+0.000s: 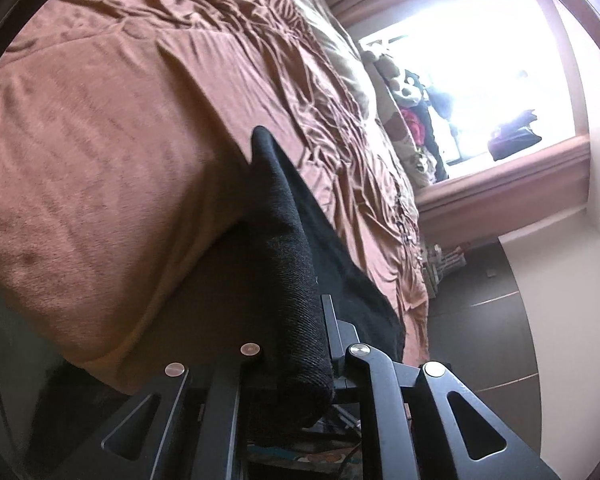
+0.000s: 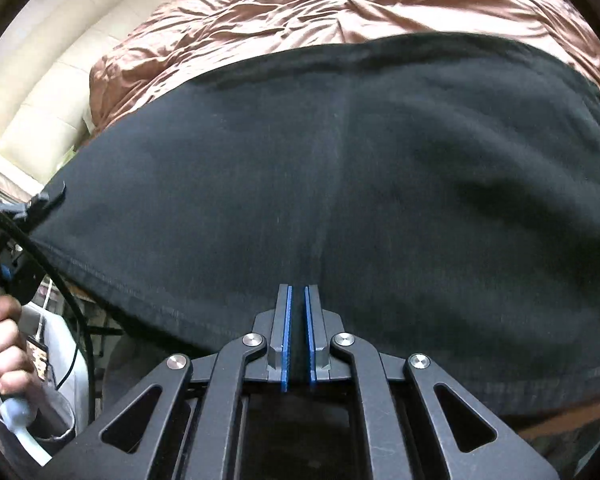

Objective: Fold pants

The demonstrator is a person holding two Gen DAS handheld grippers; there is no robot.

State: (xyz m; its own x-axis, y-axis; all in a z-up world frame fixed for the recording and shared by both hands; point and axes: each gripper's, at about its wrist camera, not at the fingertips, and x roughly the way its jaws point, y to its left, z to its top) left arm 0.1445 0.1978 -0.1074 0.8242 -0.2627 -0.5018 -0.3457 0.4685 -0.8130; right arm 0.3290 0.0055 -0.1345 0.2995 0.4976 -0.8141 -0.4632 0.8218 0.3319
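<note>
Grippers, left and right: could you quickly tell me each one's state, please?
Left gripper: shut on the black pants.
Right gripper: shut; no fabric visibly held.

The right gripper pinched a fold of the black pants, which spread over the brown bedspread. A hand showed at left.
</note>
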